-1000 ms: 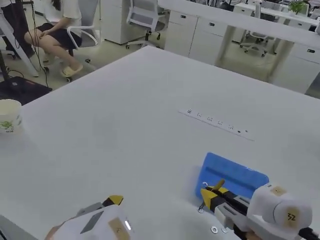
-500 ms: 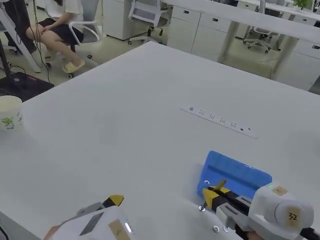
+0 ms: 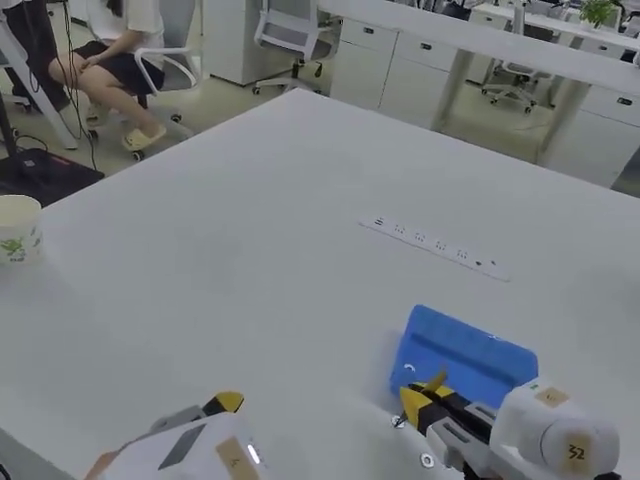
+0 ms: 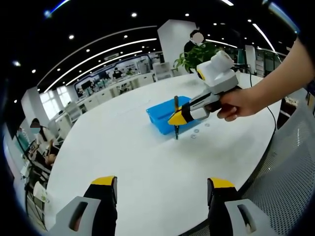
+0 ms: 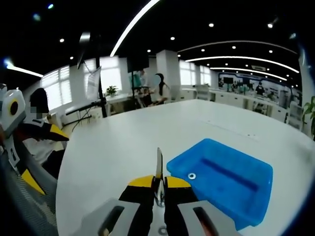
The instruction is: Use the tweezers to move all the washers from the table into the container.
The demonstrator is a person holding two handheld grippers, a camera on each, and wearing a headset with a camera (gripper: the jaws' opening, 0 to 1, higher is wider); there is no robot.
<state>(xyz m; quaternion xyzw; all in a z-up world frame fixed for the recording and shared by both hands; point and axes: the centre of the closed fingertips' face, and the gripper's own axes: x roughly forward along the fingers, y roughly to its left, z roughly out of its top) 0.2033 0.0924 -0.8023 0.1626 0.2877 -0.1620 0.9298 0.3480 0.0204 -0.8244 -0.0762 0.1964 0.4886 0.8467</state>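
Left tool (image 4: 160,184): jaws apart, empty, at the bottom of the left gripper view.
Right tool (image 5: 158,183): clamped on the tweezers (image 5: 159,164); since a second ago it has drawn back slightly from the container's near edge.
Meaning: probably going for another washer.
Loose washers (image 4: 197,131): a few on the surface (image 3: 250,250), just beside the tweezers' tip.
Container (image 5: 229,181): blue tray at centre right; one washer (image 5: 191,175) lies inside.

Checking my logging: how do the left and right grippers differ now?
The left gripper has tongs wide open, empty; the right gripper has them shut on thin metal tweezers. The left hovers over white table; the right is beside the blue plastic container. Both have yellow tips.
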